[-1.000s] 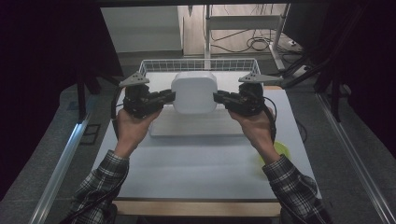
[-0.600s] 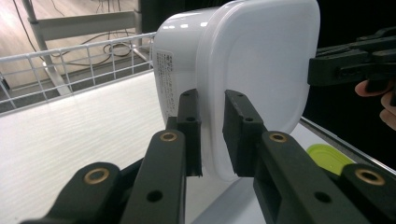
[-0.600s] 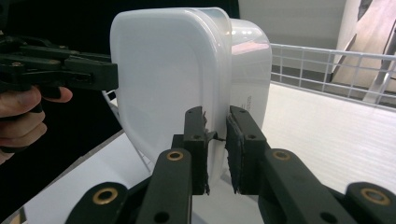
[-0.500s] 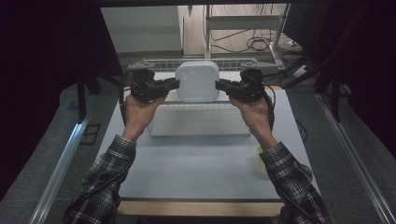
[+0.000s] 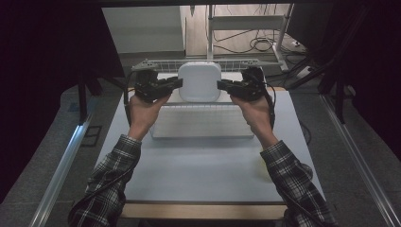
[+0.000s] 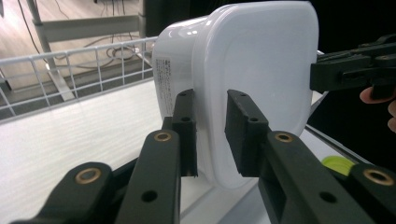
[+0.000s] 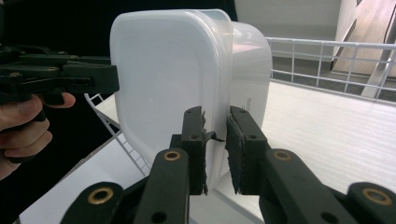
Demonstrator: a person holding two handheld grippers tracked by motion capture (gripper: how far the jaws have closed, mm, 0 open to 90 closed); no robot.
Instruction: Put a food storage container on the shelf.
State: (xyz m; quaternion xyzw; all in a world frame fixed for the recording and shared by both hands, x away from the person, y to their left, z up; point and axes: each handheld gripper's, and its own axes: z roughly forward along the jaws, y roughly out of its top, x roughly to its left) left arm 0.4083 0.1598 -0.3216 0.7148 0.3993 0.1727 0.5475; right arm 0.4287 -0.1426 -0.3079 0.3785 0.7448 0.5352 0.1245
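A white plastic container (image 5: pixel 199 81) with its lid on stands on edge between my two grippers, the lid facing the person. My left gripper (image 5: pixel 178 83) is shut on the lid rim at the container's left side; in the left gripper view (image 6: pixel 210 100) the rim sits between the pads. These jaws have just been opening a little, with the rim still between them. My right gripper (image 5: pixel 220 85) clamps the rim on the opposite side, pads pinching the edge in the right gripper view (image 7: pixel 215 114). Whether the container's lower edge touches the surface below I cannot tell.
A white wire rack (image 5: pixel 198 62) runs along the table's back edge, its rail (image 6: pixel 70 51) close behind the container. A white rectangular panel (image 5: pixel 201 124) lies on the table (image 5: pixel 198 165) below the hands. A lime-green round piece (image 6: pixel 337 163) lies at the right.
Both hands have carried the container away from the person, toward the wire rack at the back of the table. Both grippers keep hold of its rim.
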